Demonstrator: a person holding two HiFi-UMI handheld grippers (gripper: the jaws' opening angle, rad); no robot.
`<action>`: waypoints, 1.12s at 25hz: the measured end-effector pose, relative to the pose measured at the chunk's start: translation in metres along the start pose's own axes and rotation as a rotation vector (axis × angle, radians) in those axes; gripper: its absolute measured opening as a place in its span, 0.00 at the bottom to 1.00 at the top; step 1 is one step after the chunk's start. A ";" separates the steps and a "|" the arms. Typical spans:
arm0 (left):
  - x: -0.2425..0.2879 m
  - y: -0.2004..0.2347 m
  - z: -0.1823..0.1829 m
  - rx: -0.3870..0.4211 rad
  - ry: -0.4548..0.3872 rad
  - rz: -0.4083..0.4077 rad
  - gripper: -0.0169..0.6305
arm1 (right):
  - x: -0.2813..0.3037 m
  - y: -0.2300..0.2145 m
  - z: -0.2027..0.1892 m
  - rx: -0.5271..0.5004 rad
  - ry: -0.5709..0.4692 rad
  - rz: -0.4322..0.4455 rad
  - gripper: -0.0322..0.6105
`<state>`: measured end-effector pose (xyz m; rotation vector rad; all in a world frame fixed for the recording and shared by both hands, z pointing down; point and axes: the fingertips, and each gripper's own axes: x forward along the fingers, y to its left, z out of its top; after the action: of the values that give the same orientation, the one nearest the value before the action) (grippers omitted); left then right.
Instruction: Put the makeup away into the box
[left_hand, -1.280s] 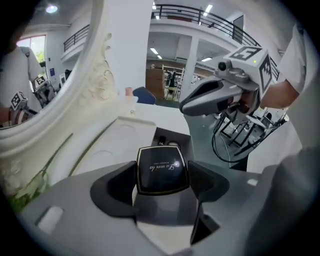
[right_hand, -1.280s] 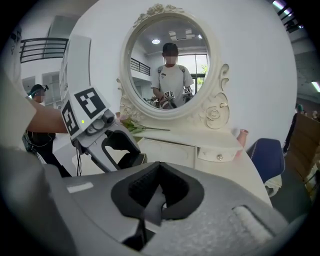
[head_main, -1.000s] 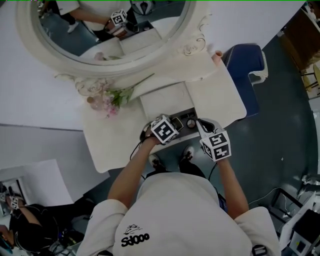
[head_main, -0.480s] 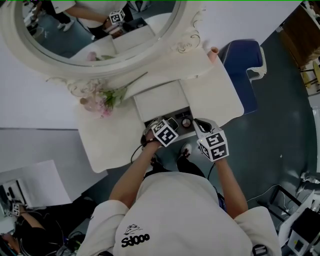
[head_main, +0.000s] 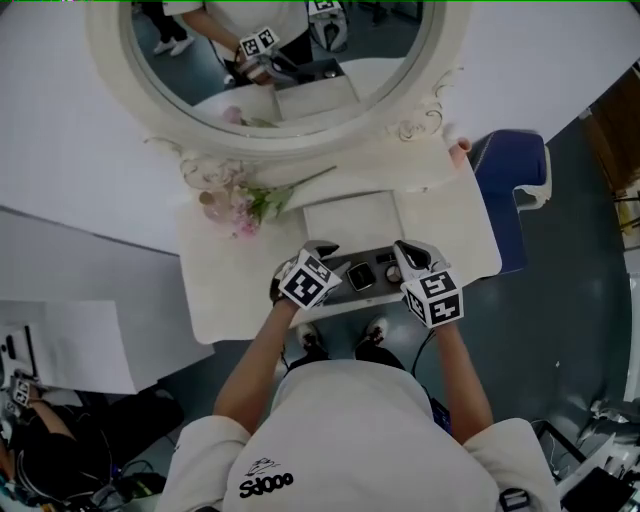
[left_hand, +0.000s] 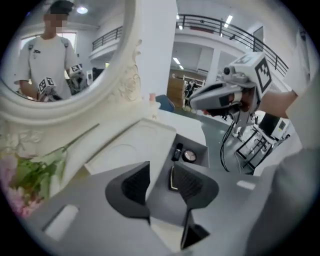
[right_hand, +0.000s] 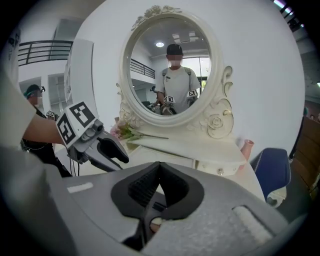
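With the black lipstick tube (left_hand: 177, 151) and round compact (left_hand: 189, 156) lying inside the grey recessed box (left_hand: 201, 148), I judge stowing done: my left gripper (left_hand: 159, 172), jaws just narrowed to half-spread around nothing, and right gripper (right_hand: 159, 167), pressed together empty, hover over the box's front, so next comes closing the flat white lid (left_hand: 132, 145) behind it.

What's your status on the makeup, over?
Left gripper empty, jaws apart, just been closing. Right gripper shut, empty. Round compact and black tube lie in the open compartment. No obstruction seen.
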<state>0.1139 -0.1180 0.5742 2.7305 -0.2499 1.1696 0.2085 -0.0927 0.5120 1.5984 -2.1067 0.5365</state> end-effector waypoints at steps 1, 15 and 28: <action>-0.014 0.012 0.008 -0.016 -0.050 0.029 0.25 | 0.004 0.002 0.013 -0.023 -0.016 0.008 0.05; -0.251 0.110 0.115 0.131 -0.564 0.491 0.05 | -0.006 0.065 0.212 -0.347 -0.320 0.069 0.05; -0.359 0.116 0.166 0.230 -0.738 0.700 0.05 | -0.058 0.077 0.305 -0.442 -0.520 0.003 0.05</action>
<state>-0.0393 -0.2341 0.2092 3.2701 -1.3033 0.1916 0.1139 -0.1943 0.2234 1.5770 -2.3625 -0.3745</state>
